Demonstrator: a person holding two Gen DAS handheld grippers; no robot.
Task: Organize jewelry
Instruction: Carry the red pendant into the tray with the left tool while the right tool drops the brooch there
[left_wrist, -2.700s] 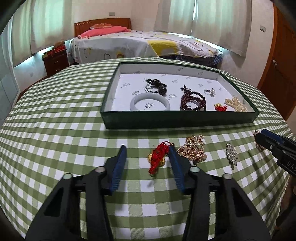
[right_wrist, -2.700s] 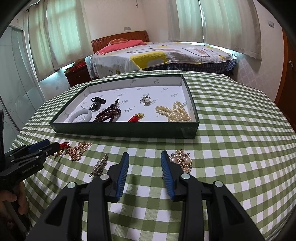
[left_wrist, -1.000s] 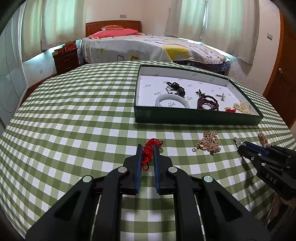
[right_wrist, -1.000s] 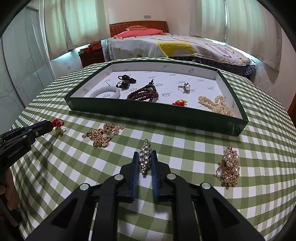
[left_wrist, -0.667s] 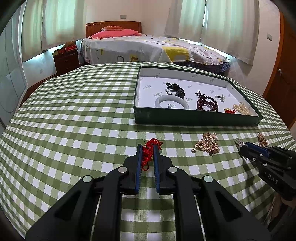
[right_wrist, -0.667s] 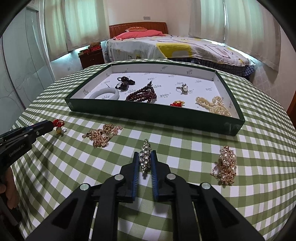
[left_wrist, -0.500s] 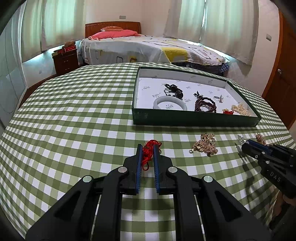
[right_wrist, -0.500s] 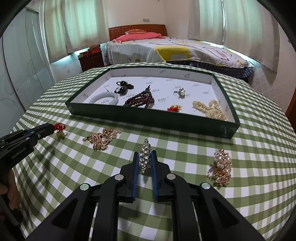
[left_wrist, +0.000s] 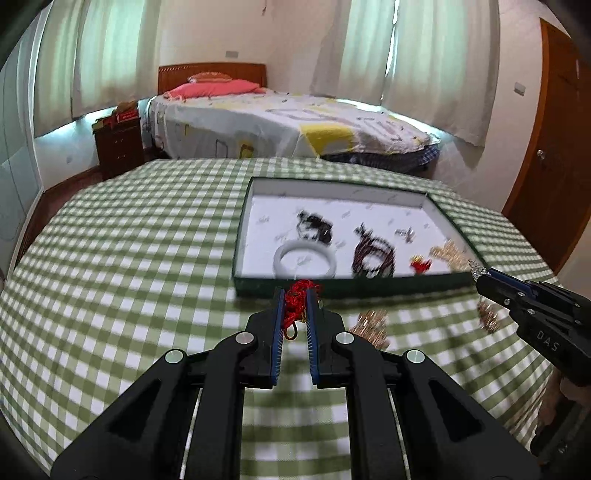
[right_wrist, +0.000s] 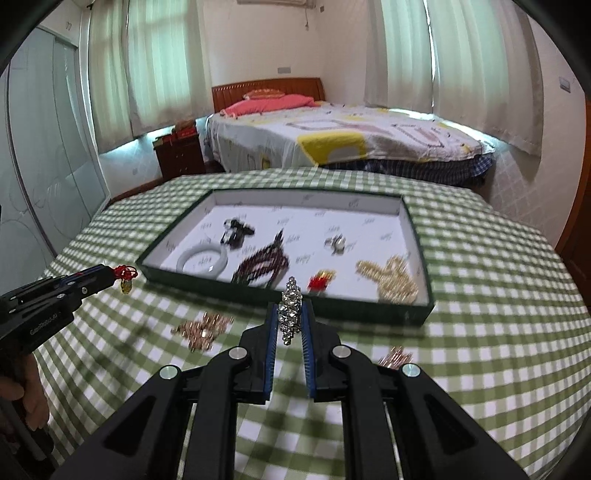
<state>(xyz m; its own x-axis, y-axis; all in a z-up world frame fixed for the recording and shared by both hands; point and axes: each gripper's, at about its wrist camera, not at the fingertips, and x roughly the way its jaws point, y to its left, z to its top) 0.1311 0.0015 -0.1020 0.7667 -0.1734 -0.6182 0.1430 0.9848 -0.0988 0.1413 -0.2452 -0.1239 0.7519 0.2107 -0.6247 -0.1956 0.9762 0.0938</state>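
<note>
The left claw (left_wrist: 295, 314) was clamped on a red knotted charm (left_wrist: 297, 304), held clear of the checked desk (left_wrist: 110, 277), with the green tray (left_wrist: 255, 290) just beyond it at twelve o'clock. In the right wrist view a small yellow bead hung under the red knot at the tip of that claw. The right claw (right_wrist: 290, 321) was pinched narrow on a rhinestone brooch (right_wrist: 291, 314), also off the cloth, with the tray's front wall right ahead.

Both pieces looked to be in carry, between pick-up and drop. The next move would call for bringing each claw over the front wall and finding bare white lining: for the charm, perhaps at eleven o'clock, left of the white bangle (left_wrist: 306, 258); for the brooch, perhaps the gap between the dark bead bracelet (right_wrist: 262, 267) and the pearl strand (right_wrist: 389, 280), then easing the grip low.

The brooch was a slim piece standing along the claw, long axis running six to twelve, its tip poking past the fingers toward the tray. The charm hung likewise, cord loop trailing toward six.

Two gold pieces (right_wrist: 201, 328) remained on the desk.
</note>
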